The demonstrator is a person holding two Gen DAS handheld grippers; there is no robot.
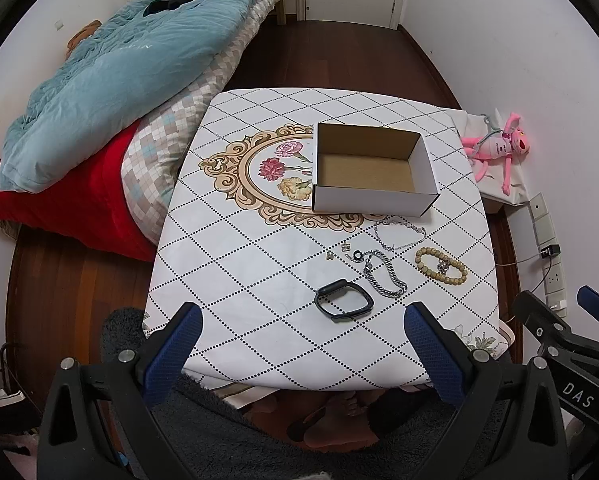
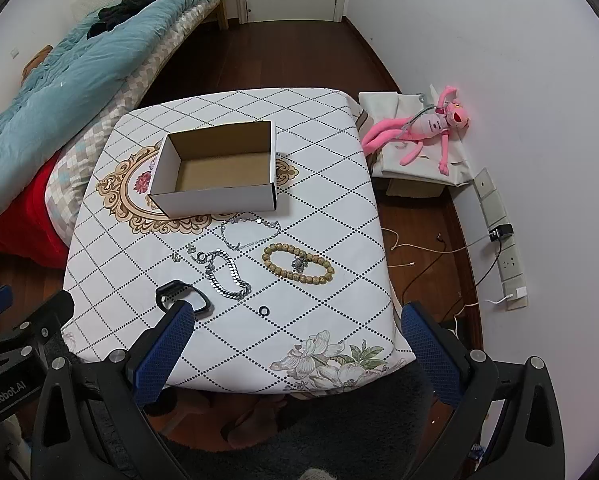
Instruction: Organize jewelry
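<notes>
one patterned table [image 1: 259, 280] beside bed [image 1: 99, 80], wooden floor [image 1: 339, 56].

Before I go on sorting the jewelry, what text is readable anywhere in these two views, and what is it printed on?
"DAS": on the black body of the right hand-held gripper, as the left wrist view shows it.
"GenRobot.AI": on the black body of the left hand-held gripper, as the right wrist view shows it.
Pale lettering on the blue quilt: too faint to read.
Print on the pink plush toy: too small to read.
</notes>
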